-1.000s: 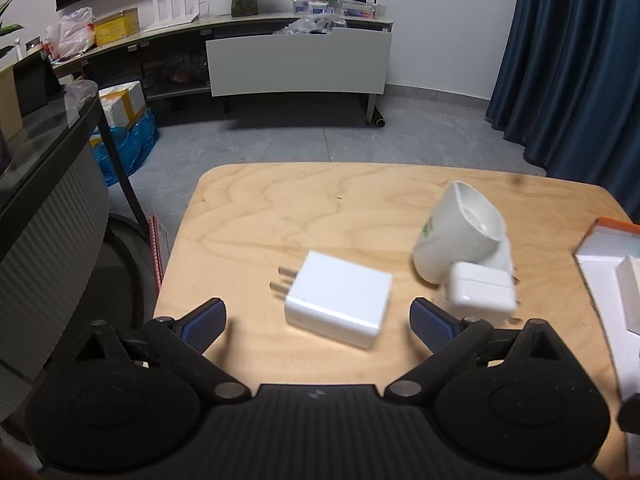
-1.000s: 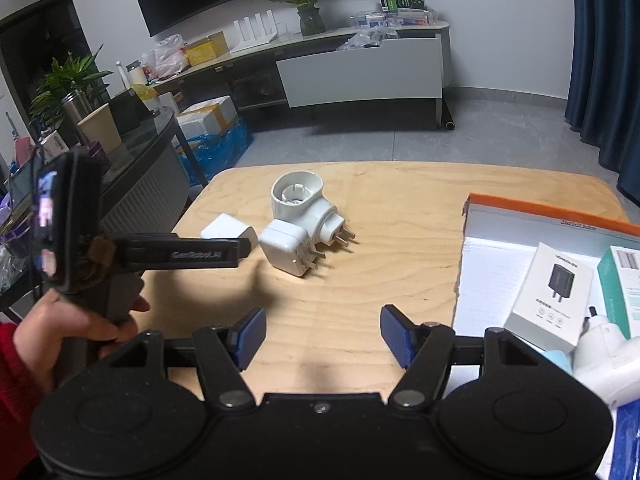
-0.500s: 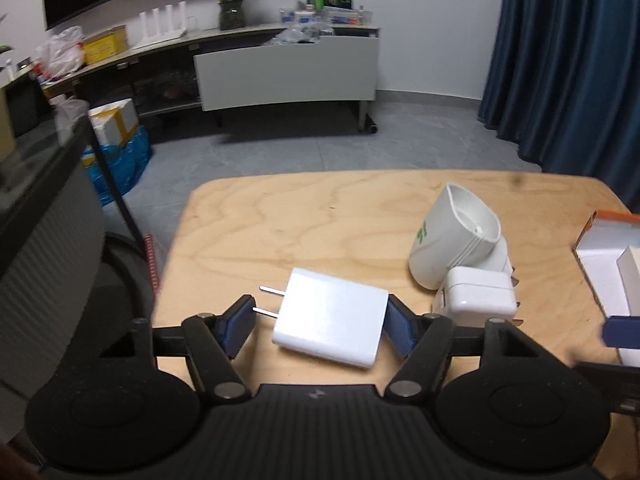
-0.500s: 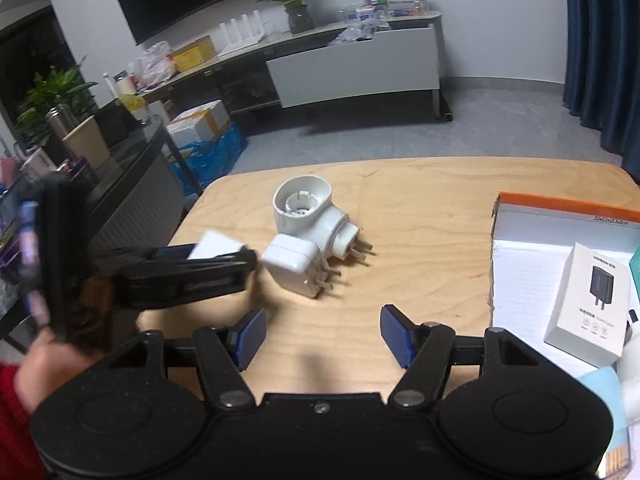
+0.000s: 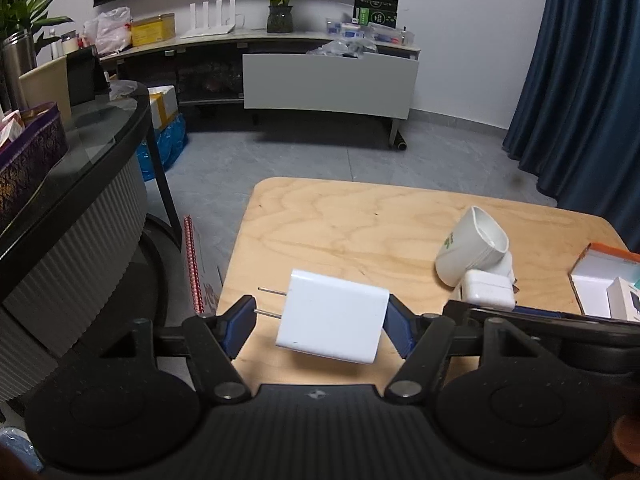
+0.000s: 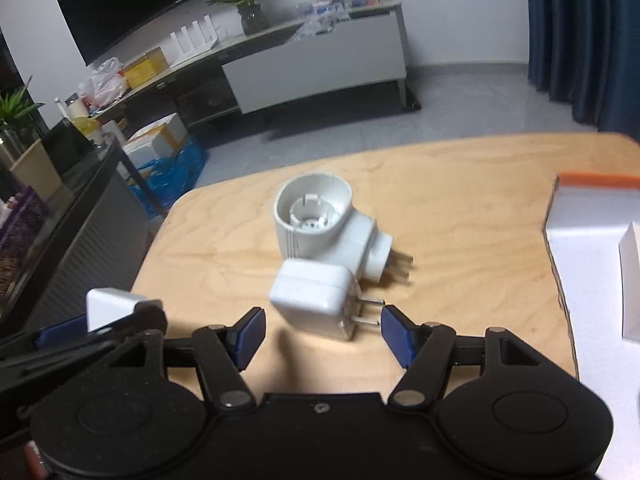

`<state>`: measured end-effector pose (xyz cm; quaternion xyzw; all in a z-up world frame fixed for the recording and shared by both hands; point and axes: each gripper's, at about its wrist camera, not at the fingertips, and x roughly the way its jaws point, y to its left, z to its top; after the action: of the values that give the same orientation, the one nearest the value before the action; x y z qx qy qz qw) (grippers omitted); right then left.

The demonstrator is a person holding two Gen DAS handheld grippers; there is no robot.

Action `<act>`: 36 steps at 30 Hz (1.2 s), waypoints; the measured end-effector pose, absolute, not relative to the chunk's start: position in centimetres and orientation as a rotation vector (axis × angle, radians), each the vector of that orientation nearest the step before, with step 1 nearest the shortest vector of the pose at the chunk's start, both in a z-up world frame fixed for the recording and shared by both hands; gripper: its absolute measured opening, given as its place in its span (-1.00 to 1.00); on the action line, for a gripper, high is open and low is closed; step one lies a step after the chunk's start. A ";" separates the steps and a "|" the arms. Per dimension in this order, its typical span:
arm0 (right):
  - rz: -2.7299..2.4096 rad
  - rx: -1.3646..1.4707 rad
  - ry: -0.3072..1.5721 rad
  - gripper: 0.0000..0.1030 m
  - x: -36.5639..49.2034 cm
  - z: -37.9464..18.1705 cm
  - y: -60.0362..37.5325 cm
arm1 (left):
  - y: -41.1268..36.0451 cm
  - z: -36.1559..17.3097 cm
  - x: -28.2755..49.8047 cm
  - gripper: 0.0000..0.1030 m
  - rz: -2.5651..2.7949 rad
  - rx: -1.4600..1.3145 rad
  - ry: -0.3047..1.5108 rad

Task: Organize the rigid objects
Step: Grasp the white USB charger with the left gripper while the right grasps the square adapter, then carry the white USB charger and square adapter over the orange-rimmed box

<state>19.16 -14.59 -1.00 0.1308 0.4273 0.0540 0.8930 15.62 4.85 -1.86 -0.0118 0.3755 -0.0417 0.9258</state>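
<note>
My left gripper [image 5: 320, 324] is shut on a flat white charger [image 5: 334, 316], held a little above the wooden table [image 5: 320, 220] with its two prongs pointing left. In the right wrist view that charger [image 6: 108, 304] shows at the far left. My right gripper [image 6: 322, 334] stands open, low over the table. A small white cube charger [image 6: 312, 296] lies just ahead of its fingertips, prongs toward the right pad, not pressed. Behind it, touching it, lies a round white adapter plug [image 6: 316, 220]. Both the cube charger [image 5: 486, 290] and the adapter [image 5: 472, 248] also appear in the left wrist view.
An open white box with an orange edge [image 6: 592, 180] sits on the table's right side and holds a small white carton [image 6: 632, 280]. A glass-topped side table [image 5: 100, 152] stands left of the table. Grey floor and a TV cabinet [image 5: 328, 80] lie beyond.
The left gripper closed on the flat charger and lifted it off the table. The right gripper moved forward and down, up to the small cube charger.
</note>
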 end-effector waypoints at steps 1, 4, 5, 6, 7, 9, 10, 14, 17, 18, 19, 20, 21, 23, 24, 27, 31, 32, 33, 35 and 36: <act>0.108 0.263 0.880 0.53 19.3 -1.2 -14.4 | 5.1 -1.9 15.8 0.35 -0.085 -0.037 0.773; 0.100 0.227 0.849 0.41 19.6 -1.5 -13.9 | 5.3 -1.9 15.8 0.35 -0.083 -0.055 0.781; 0.104 0.216 0.846 0.40 19.4 -1.6 -13.9 | 5.3 -1.9 15.8 0.35 -0.082 -0.052 0.780; 0.108 0.209 0.848 0.40 19.3 -1.5 -13.9 | 5.3 -1.9 15.7 0.35 -0.082 -0.049 0.777; 0.108 0.206 0.850 0.40 19.2 -1.4 -14.0 | 5.3 -2.0 15.7 0.35 -0.084 -0.048 0.775; 0.120 0.198 0.853 0.39 18.8 -1.3 -14.4 | 5.3 -2.0 15.6 0.35 -0.084 -0.051 0.774; 0.125 0.191 0.854 0.39 18.5 -1.2 -14.5 | 5.3 -2.0 15.5 0.35 -0.085 -0.051 0.772; 0.150 0.197 0.857 0.39 16.9 -0.2 -15.8 | 4.8 -1.7 14.7 0.35 -0.095 -0.037 0.762; 0.162 0.196 0.843 0.39 15.6 0.8 -16.9 | 4.3 -1.4 13.9 0.35 -0.098 -0.037 0.758; 0.172 0.195 0.839 0.39 15.1 1.3 -17.2 | 4.1 -1.2 13.5 0.35 -0.103 -0.039 0.754; 0.179 0.189 0.835 0.39 14.6 1.7 -17.5 | 4.0 -1.1 13.1 0.35 -0.107 -0.044 0.753; 0.185 0.182 0.833 0.39 14.1 2.1 -17.7 | 3.8 -1.0 12.7 0.35 -0.112 -0.049 0.753; 0.188 0.175 0.835 0.39 13.6 2.4 -17.9 | 3.8 -0.9 12.3 0.35 -0.114 -0.055 0.753; 0.195 0.162 0.835 0.39 12.7 3.2 -18.2 | 3.6 -0.7 11.4 0.35 -0.110 -0.067 0.753; 0.200 0.153 0.832 0.39 12.2 3.6 -18.4 | 3.6 -0.5 11.1 0.35 -0.110 -0.076 0.754; 0.209 0.146 0.832 0.39 10.7 4.9 -18.7 | 3.1 0.0 9.6 0.35 -0.105 -0.072 0.747; 0.203 0.145 0.834 0.39 8.7 6.2 -19.7 | 2.5 0.7 7.8 0.35 -0.108 -0.071 0.734; 0.200 0.144 0.833 0.39 8.2 6.4 -19.9 | 2.4 0.9 7.2 0.35 -0.107 -0.073 0.730; 0.196 0.138 0.830 0.39 7.7 6.6 -20.0 | 2.2 1.0 6.9 0.35 -0.109 -0.072 0.727; 0.200 0.122 0.816 0.39 6.6 7.1 -20.2 | 1.9 1.2 6.2 0.35 -0.108 -0.076 0.723; 0.202 0.118 0.813 0.39 6.0 7.3 -20.3 | 1.9 1.4 5.9 0.35 -0.106 -0.082 0.720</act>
<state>6.04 -20.25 7.31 0.0573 0.3945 0.0979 0.9119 5.90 1.86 1.37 -0.0398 0.3522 -0.0518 0.9337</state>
